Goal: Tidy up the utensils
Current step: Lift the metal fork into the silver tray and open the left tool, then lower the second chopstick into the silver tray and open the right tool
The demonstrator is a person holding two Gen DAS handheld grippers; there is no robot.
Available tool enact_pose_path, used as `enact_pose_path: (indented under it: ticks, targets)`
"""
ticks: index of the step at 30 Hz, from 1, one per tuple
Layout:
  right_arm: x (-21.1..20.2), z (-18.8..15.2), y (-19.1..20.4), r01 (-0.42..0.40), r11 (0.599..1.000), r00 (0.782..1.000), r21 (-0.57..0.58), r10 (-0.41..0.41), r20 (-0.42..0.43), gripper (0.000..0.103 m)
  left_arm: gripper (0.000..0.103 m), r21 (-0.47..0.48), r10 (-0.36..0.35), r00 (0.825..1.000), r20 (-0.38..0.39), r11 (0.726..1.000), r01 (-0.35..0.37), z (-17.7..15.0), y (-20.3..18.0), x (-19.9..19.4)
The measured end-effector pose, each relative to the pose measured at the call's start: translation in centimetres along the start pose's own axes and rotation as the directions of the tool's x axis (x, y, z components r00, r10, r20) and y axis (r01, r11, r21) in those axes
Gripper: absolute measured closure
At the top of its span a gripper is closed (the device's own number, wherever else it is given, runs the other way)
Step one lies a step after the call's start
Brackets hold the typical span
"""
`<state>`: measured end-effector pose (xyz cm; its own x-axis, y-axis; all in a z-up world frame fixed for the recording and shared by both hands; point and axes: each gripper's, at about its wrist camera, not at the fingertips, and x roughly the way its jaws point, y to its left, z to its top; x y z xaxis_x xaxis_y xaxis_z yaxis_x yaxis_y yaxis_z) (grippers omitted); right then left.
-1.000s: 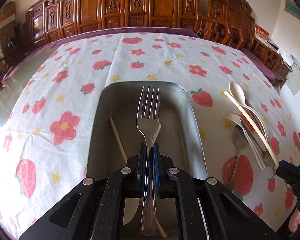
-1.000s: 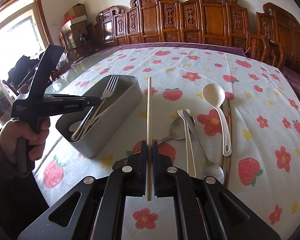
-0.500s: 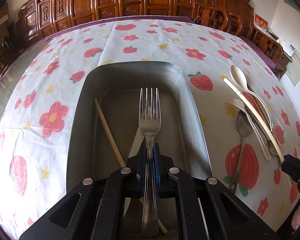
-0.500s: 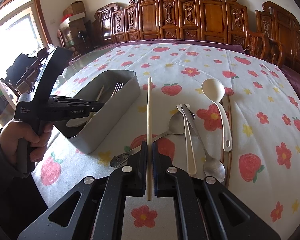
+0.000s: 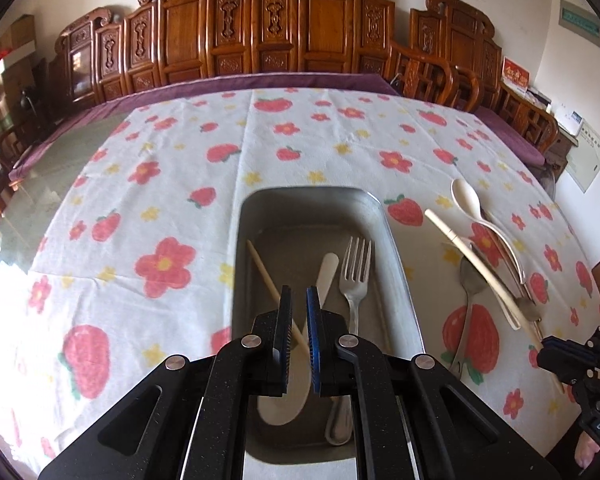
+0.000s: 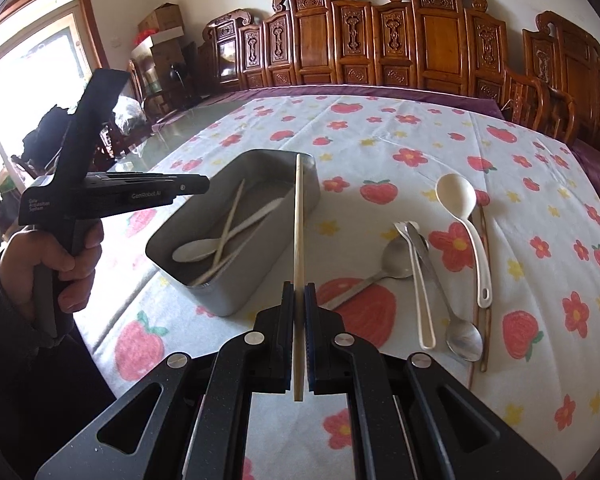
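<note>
Tablecloth (image 5: 172,184) bare left of tin (image 5: 396,240); left gripper (image 5: 298,300) parted (fork (image 5: 354,276) inside).

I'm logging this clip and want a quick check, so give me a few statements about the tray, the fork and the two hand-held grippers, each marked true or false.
1. The fork lies inside the tray. True.
2. The left hand-held gripper is shut on the fork. False: its jaws are apart and hold nothing.
3. The right hand-held gripper holds a chopstick. True.
4. The white ladle is in the tray. False: it lies on the tablecloth, right of the tray.
5. The tray holds a chopstick and a white spoon. True.
</note>
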<state>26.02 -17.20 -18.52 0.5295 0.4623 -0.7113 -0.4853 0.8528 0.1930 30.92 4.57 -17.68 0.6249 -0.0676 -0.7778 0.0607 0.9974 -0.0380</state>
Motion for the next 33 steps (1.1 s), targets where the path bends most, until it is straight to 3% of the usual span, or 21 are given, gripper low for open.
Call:
enact_pose_path:
  ticks: [9,24,27,33]
  targets:
    - [3.7,2.8,2.3,-0.028,0.997,0.999,0.075,0.031,-0.037,0.097,0.096,-0.009,0.018,0.998,0.062,1.000,-0.017,0.6,2.5,-2.1]
    - [9.8,5.8,4.8,-0.003,0.987,0.994,0.163,0.022,-0.111,0.095,0.096,-0.043,0.002,0.996,0.084,0.999,0.002,0.9,4.7,-3.3]
    - [10.7,5.5,5.1,-0.104,0.976,0.985,0.192,0.128,-0.116,0.093,0.096,-0.044,0.002,0.996,0.085,0.999,0.002,0.9,4.7,-3.3]
    - [9.1,5.0,5.1,-0.119,0.984,0.989,0.132,0.129,-0.067,0.093,0.096,-0.038,-0.005,0.997,0.083,0.999,0.008,1.0,4.3,-3.4]
